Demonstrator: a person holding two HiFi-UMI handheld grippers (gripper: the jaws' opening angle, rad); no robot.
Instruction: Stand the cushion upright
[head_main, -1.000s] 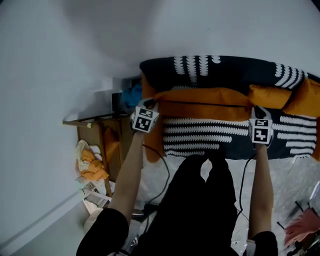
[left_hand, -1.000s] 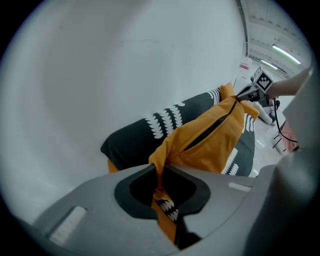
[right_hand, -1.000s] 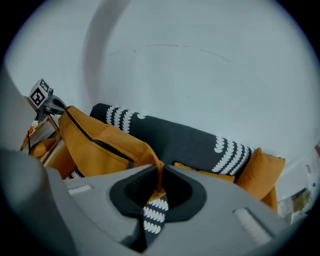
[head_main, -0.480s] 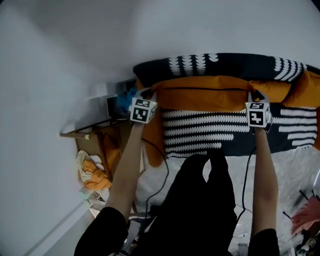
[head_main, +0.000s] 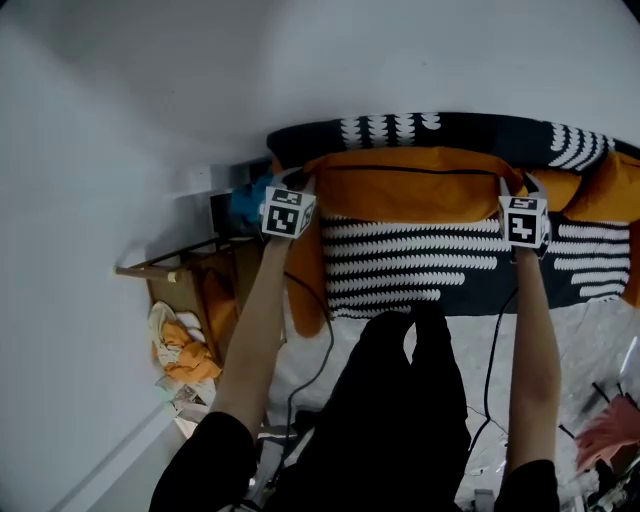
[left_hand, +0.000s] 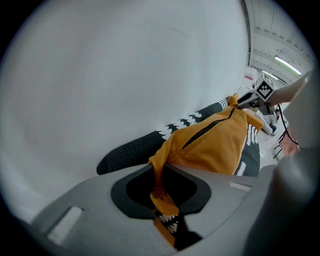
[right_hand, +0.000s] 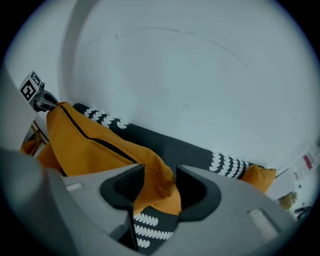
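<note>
Looking down from the head view, the orange cushion (head_main: 405, 185) stretches along the top of the sofa (head_main: 400, 272), its long edge against the dark patterned backrest (head_main: 470, 128). A second ago it lay lower and further forward on the seat. Both hands have since carried it back toward the wall, so it now sits higher and closer to standing. The left gripper (head_main: 297, 190) is at its left end and the right gripper (head_main: 512, 190) at its right end. A second orange cushion (head_main: 610, 195) lies just beyond the right gripper.

From the left gripper view, the left gripper (left_hand: 161, 187) has its jaws pinched together on a fold of the cushion's (left_hand: 215, 145) corner fabric, which bunches between them. The cushion rises from there, with its zip seam running toward the far gripper.

From the right gripper view, the right gripper (right_hand: 159, 187) tells the change. Its jaws have just been opening and now stand apart. The cushion's (right_hand: 85, 142) other corner sits loosely in the gap and is no longer squeezed.

To my eye the placing is nearly finished, with the right end let go and the left still gripped. Whether the soft cushion stays propped once the left corner is freed I cannot judge; it could slump forward onto the seat.
</note>
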